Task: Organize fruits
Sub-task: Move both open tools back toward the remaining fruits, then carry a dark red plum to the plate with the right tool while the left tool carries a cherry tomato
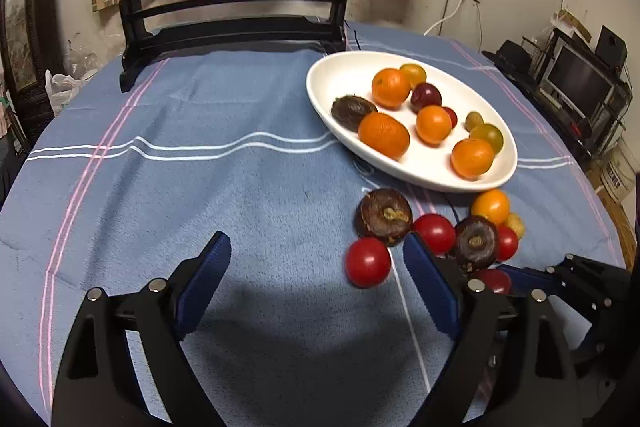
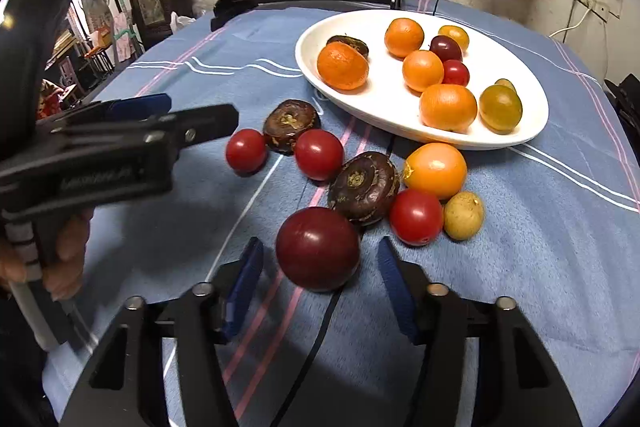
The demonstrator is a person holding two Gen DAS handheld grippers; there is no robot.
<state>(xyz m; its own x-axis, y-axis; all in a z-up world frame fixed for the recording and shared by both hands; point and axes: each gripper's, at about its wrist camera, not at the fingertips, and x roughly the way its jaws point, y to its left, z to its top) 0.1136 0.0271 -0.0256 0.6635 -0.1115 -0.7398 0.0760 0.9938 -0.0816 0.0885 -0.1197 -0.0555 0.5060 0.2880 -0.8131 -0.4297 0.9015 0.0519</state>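
A white oval plate holds several oranges, small tomatoes and a dark brown fruit. Loose fruit lies on the blue cloth in front of it: red tomatoes, two dark brown fruits, an orange one and a small yellow one. My right gripper is open, its jaws on either side of a dark red plum, not touching it. My left gripper is open and empty, left of the loose fruit; it also shows in the right wrist view.
A dark wooden stand with a round painted screen stands at the table's back edge. The blue striped cloth covers the round table. A black cable lies on the cloth under my right gripper. Shelves with a monitor stand at the right.
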